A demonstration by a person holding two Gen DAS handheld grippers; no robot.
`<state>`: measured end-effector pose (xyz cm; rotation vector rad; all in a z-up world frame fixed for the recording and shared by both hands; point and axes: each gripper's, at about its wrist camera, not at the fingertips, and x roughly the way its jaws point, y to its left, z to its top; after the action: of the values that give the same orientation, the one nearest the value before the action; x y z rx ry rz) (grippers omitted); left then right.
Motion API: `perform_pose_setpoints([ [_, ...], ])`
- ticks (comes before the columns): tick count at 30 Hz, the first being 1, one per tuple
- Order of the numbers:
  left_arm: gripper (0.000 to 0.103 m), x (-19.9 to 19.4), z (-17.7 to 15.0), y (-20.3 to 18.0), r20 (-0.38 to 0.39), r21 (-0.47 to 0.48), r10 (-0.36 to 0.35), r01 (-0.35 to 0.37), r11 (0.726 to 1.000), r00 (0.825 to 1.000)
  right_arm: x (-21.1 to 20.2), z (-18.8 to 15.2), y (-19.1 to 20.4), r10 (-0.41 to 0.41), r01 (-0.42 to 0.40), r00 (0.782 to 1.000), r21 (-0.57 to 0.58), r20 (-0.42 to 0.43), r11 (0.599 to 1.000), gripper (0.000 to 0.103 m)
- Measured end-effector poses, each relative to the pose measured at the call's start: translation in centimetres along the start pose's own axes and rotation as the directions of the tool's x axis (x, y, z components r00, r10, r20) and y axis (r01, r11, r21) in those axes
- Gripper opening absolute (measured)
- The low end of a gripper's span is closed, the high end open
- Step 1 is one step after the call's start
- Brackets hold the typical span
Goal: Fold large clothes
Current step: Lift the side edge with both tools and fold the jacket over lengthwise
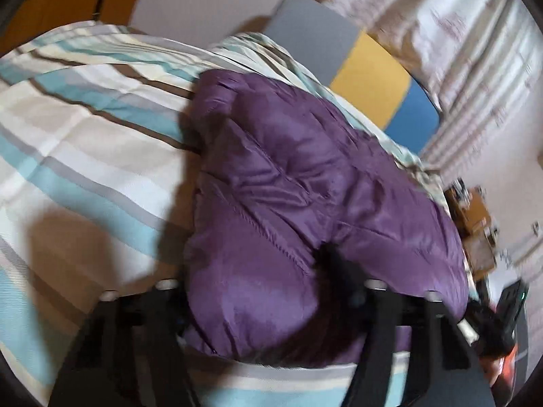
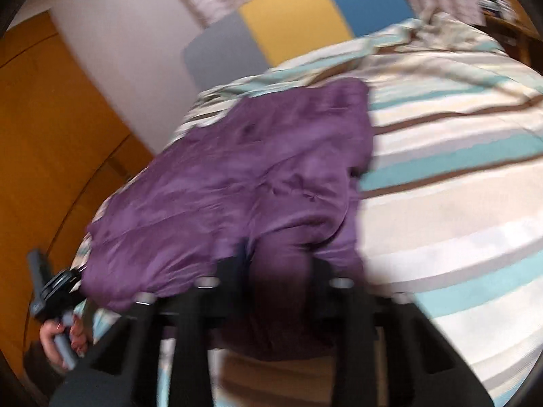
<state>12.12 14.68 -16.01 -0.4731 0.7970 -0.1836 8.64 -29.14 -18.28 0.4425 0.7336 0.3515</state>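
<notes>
A purple padded jacket (image 1: 305,183) lies on the striped bed cover (image 1: 85,142). My left gripper (image 1: 268,271) holds the jacket's near edge, with purple fabric bulging between its black fingers (image 1: 342,268). In the right wrist view the jacket (image 2: 244,169) lies left of centre on the cover (image 2: 458,176). My right gripper (image 2: 275,271) is shut on a bunch of its near edge. The left gripper and the hand holding it show at the lower left of the right wrist view (image 2: 51,302). Both views are blurred.
A headboard of grey, yellow and blue panels (image 1: 370,78) stands at the far end of the bed. Curtains (image 1: 475,51) hang behind it. A wooden wardrobe (image 2: 44,142) stands left of the bed. A cluttered wooden bedside table (image 1: 475,224) is at the right.
</notes>
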Motion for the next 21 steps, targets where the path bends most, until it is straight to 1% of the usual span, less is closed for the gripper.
perform_pose_setpoints([
  [1,0.040,-0.1,-0.3,-0.2,-0.016,0.021,-0.003,0.004,1.000,1.000,0.0,-0.2,0.2,0.009,-0.009,1.000,-0.018,-0.007,1.000,0.016],
  [2,0.037,-0.2,-0.4,-0.3,-0.020,0.031,-0.007,0.008,0.999,1.000,0.0,-0.4,0.4,0.018,-0.018,1.000,-0.033,-0.015,0.999,0.015],
  [3,0.032,-0.5,-0.7,-0.3,-0.027,0.045,-0.017,0.018,0.999,0.999,-0.1,-0.7,0.2,0.032,-0.033,0.999,-0.037,-0.024,0.999,0.014],
  [4,0.030,-0.8,-0.9,-0.3,-0.033,0.053,-0.026,0.027,0.998,0.999,-0.3,-0.9,0.0,0.042,-0.043,0.999,-0.029,-0.031,0.999,0.014],
  [8,0.028,-2.0,-2.0,-0.2,-0.057,0.041,-0.070,0.072,0.997,0.996,-1.6,-2.0,-1.3,0.109,-0.106,0.992,0.048,-0.063,0.993,0.013],
  [15,0.028,-5.0,-4.7,0.1,-0.083,0.049,-0.117,0.121,0.991,0.990,-3.7,-2.3,-0.7,0.141,-0.140,0.984,0.017,-0.108,0.990,0.013],
  [18,0.028,-6.2,-5.7,0.4,-0.098,0.052,-0.126,0.131,0.990,0.987,-5.4,-3.2,-0.4,0.154,-0.155,0.979,-0.002,-0.136,0.988,0.013],
  [19,0.028,-6.6,-6.3,0.3,-0.105,0.057,-0.126,0.132,0.990,0.987,-5.1,-3.0,-0.2,0.155,-0.157,0.977,-0.004,-0.144,0.988,0.013],
  [21,0.028,-7.5,-7.3,0.3,-0.116,0.075,-0.123,0.133,0.988,0.986,-5.9,-3.6,-0.1,0.161,-0.165,0.973,-0.009,-0.165,0.986,0.013],
])
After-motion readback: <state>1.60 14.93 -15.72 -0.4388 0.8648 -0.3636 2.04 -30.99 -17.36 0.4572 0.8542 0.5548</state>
